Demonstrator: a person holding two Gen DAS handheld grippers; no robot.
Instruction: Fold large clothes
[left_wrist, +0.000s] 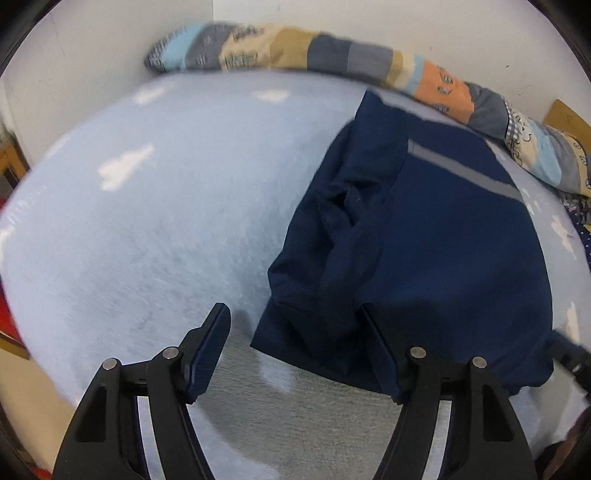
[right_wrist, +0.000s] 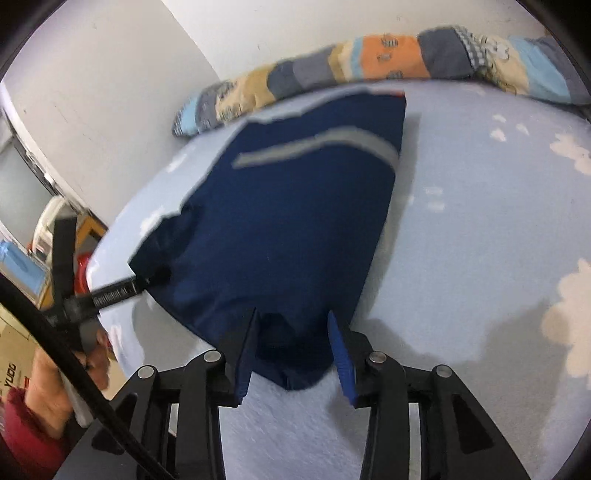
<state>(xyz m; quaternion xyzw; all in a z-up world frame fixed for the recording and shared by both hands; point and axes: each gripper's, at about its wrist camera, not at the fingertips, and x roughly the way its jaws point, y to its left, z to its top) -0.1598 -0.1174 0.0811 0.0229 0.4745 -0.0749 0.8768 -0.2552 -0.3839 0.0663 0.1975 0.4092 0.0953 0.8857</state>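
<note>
- Left claw (left_wrist: 291, 350): jaws spread wide, holding nothing. Garment (left_wrist: 413, 251) sits ahead and to its right on the bed (left_wrist: 147, 221); its near-left corner lies between the fingers, nearer the right finger, which overlaps the cloth edge.
- Right claw (right_wrist: 293, 350): jaws spread, not pinching. The garment's (right_wrist: 288, 221) near corner lies in the gap between the fingers, the body running straight ahead.
- Garment already looks folded into a compact block, grey stripe (right_wrist: 317, 146) at the far end. Judged: late in the fold, or about to grab for one more.
- Risk: closing on the top layer only. The near edge is stacked, so a shallow pinch would peel one ply and open the fold.
- Risk: left claw is off-centre on its corner. If it closes there it may miss or catch only a lip, and the lift goes skewed.
- Risk: uneven lift between claws would drag the block and shear the layers. Loose pucker (left_wrist: 343, 206) on the left side is likely to bunch.
- Room: open bed left of left claw and right of right claw.
- Far side tight: quilt (right_wrist: 388, 62) roll just beyond the garment's far edge, wall (right_wrist: 110, 92) behind it. A fold away from the claws has little run-out.
- Bed edge near, left of left claw.
</note>
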